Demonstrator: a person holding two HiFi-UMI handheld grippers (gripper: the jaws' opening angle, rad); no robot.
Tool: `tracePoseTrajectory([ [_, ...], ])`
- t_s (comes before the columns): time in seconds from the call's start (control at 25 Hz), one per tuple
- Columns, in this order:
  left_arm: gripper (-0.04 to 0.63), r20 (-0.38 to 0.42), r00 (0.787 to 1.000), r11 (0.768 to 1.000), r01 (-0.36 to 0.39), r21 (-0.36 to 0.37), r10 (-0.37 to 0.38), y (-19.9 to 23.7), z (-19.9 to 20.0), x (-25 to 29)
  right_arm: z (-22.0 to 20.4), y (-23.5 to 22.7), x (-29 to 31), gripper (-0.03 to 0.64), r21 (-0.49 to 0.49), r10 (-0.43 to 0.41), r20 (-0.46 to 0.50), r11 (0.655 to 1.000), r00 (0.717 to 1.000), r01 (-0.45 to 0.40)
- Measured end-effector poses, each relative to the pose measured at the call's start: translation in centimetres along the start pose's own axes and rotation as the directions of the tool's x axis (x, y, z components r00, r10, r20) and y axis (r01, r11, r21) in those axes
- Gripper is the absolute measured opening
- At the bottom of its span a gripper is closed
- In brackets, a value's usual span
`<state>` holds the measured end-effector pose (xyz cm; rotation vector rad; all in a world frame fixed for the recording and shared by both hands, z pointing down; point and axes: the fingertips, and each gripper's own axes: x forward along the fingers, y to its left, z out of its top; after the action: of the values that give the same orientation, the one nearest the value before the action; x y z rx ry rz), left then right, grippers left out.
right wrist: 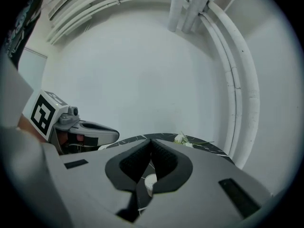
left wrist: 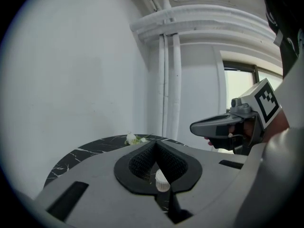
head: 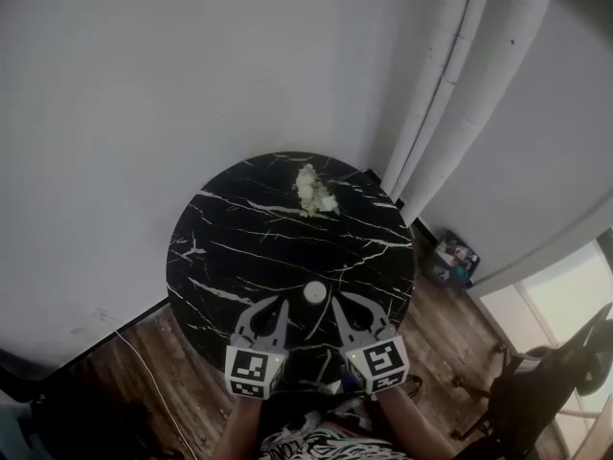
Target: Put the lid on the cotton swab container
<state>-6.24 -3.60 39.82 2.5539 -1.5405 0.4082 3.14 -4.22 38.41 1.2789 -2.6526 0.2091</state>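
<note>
Your left gripper [head: 279, 304] and right gripper [head: 338, 298] hang over the near edge of the round black table [head: 220, 247]. Both sets of fingers are closed on nothing. The small white container [head: 314, 292] stands between the two tips, just ahead of them.

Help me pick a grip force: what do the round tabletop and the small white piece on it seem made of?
The tabletop looks like black marble or a marble-print laminate, smooth and faintly glossy: white veins run over a black face. The small white piece looks like opaque matte plastic: even white, moulded round shape, though too small to be certain.
</note>
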Motion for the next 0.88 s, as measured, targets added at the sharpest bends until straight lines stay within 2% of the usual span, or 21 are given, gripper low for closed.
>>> tracePoseTrajectory([
  [0.32,0.014,0.042,0.999,1.0,-0.02,-0.004,0.02,-0.2,1.6,-0.4,0.1,-1.1,-0.4,0.017,-0.021,-0.017,-0.005,1.0,1.0,0.016],
  [0.88,0.015,0.036,0.999,1.0,-0.029,0.006,0.029,-0.4,2.1,0.7,-0.7,-2.9,-0.3,0.017,0.016,-0.017,-0.018,1.0,1.0,0.017],
])
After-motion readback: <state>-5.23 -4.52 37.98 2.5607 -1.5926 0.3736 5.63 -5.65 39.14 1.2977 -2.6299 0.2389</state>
